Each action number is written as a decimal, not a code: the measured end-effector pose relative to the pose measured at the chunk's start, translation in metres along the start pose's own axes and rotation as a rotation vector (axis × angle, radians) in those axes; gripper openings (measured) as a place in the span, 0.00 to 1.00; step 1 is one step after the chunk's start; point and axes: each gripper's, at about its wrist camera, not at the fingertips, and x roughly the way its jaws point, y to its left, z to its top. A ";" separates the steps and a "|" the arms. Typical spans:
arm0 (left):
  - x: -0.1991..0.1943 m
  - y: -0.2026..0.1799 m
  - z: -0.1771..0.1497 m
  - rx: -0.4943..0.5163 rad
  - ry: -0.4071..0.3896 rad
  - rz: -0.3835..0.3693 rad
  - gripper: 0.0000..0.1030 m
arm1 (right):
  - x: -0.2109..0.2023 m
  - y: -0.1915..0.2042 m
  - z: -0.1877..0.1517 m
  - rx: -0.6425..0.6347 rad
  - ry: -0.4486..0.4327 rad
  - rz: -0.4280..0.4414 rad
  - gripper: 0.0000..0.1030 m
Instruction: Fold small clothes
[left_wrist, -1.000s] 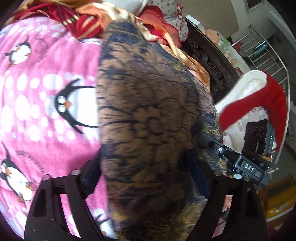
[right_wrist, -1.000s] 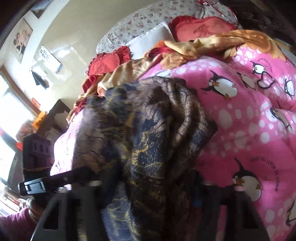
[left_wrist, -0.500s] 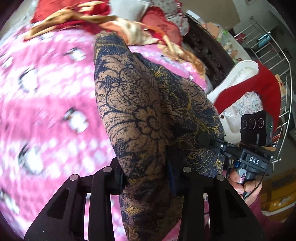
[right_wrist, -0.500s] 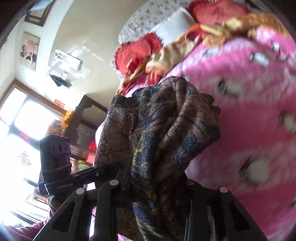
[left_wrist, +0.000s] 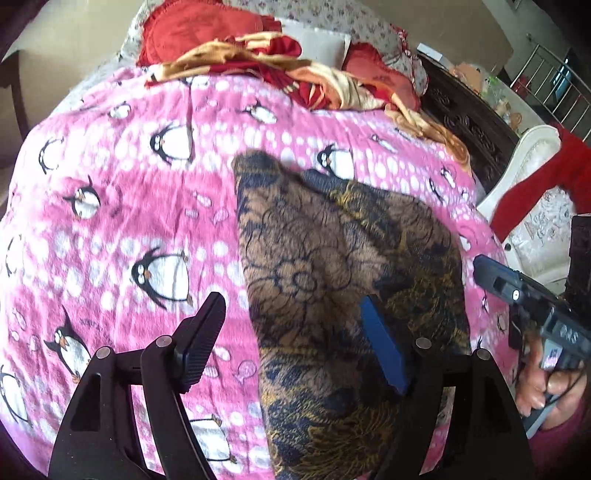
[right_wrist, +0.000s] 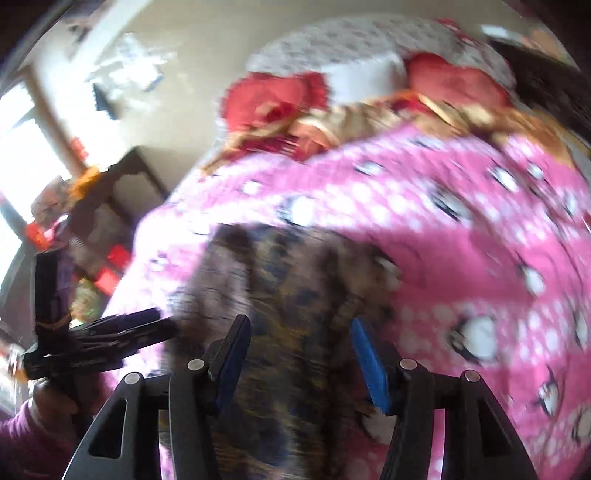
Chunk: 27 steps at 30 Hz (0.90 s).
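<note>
A brown and navy floral garment (left_wrist: 332, 280) lies in a folded heap on the pink penguin blanket (left_wrist: 129, 206). My left gripper (left_wrist: 295, 332) is open above its near end, with the cloth under the right finger (left_wrist: 384, 350). The right gripper shows at the right edge of the left wrist view (left_wrist: 517, 295). In the blurred right wrist view, my right gripper (right_wrist: 299, 354) is open over the same garment (right_wrist: 288, 280), and the left gripper (right_wrist: 110, 339) shows at the left.
Red and gold bedding (left_wrist: 280, 62) is piled at the head of the bed. A dark carved headboard (left_wrist: 472, 122) and a white chair with red cloth (left_wrist: 532, 177) stand on the right. A dark cabinet (right_wrist: 110, 206) stands by the window.
Both grippers opened and let go of the garment, which dropped from its lifted, bunched hold to lie on the blanket. Both grippers pulled back from it.
</note>
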 end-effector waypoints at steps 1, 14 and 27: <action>0.002 -0.003 0.001 0.003 -0.004 0.018 0.75 | 0.006 0.009 0.002 -0.042 0.005 0.015 0.53; 0.045 -0.009 -0.002 0.028 0.005 0.133 0.75 | 0.053 -0.001 -0.002 -0.068 0.089 -0.095 0.48; 0.009 -0.023 -0.011 0.062 -0.084 0.188 0.75 | 0.035 0.018 -0.082 -0.194 0.183 -0.191 0.50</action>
